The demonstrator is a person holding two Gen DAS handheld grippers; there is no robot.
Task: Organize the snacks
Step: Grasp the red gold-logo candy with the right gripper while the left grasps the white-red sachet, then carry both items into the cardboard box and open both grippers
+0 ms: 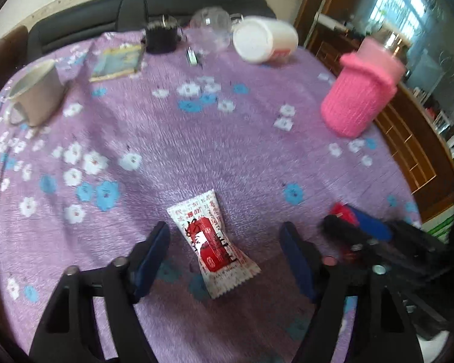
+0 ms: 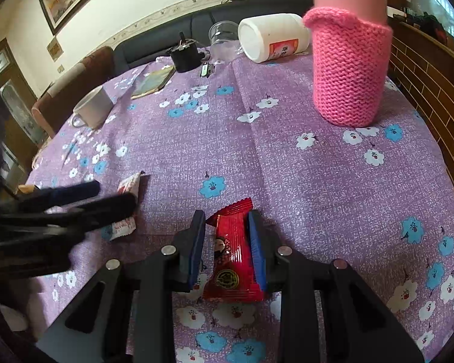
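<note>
A bench (image 1: 257,151) under purple floral cloth was seen from the left wrist; the white-and-red snack packet (image 1: 212,242) lay between the half-open left claw (image 1: 225,242), untouched, its long axis running along the fingers. From the right wrist, the red snack packet (image 2: 234,260) was pinched lengthwise by the narrowed right claw (image 2: 227,248), low on the cloth.

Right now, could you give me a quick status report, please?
Right gripper shut on red snack packet. Left gripper open, astride white snack packet. Nothing blocking.
</note>
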